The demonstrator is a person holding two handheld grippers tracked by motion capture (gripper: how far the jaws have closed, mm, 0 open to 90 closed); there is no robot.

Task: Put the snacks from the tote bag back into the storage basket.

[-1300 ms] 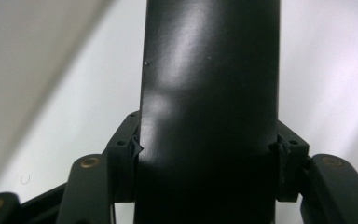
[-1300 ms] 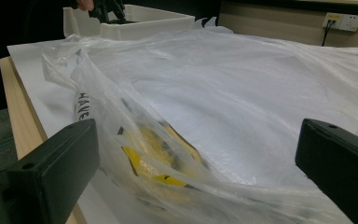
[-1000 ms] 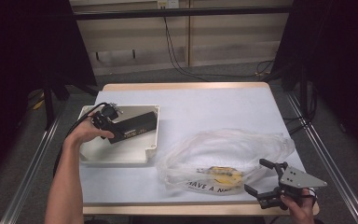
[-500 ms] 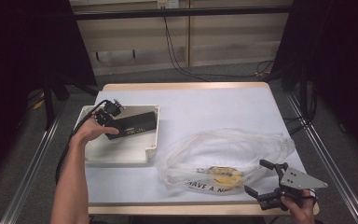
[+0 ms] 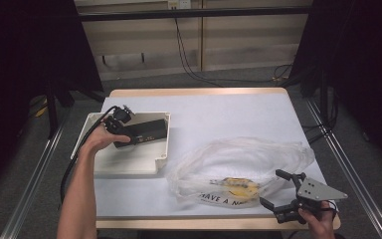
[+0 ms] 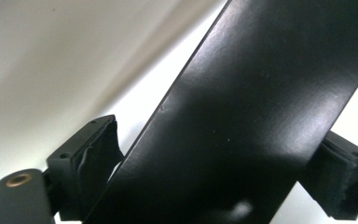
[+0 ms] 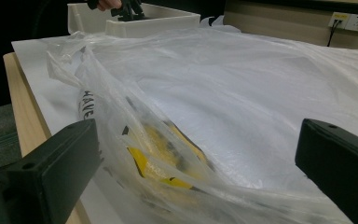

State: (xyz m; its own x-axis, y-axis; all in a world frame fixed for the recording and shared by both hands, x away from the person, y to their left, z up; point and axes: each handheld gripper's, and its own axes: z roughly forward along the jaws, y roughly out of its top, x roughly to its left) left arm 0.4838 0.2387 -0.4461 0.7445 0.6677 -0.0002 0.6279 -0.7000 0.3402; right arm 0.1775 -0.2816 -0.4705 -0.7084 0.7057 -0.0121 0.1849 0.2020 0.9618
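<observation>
The left tool (image 5: 129,133) is lying over the shallow white tray (image 5: 129,164) near the left edge of the table (image 5: 219,114), held in the person's left hand (image 5: 102,139). Its jaws have just been opening, and in the left gripper view a flat black box (image 6: 242,116) is sitting between them. The pad on one side is standing clear of the box's edge, while the other side is too close to tell whether it is touching. In the high view the black box (image 5: 146,132) is resting inside the tray, reaching out from the tool's tips toward the tray's far right corner.

To the right of the tray, a crumpled clear plastic bag (image 5: 238,164) is lying on the table, with dark lettering and something yellow (image 5: 236,186) showing through it.

The right tool (image 5: 276,189) is sitting at the near right corner of the table, in the person's right hand (image 5: 318,219). Its jaws are spreading wide, and the bag's near edge (image 7: 168,154) is lying just ahead of and between them, with neither jaw pressing on the plastic.
</observation>
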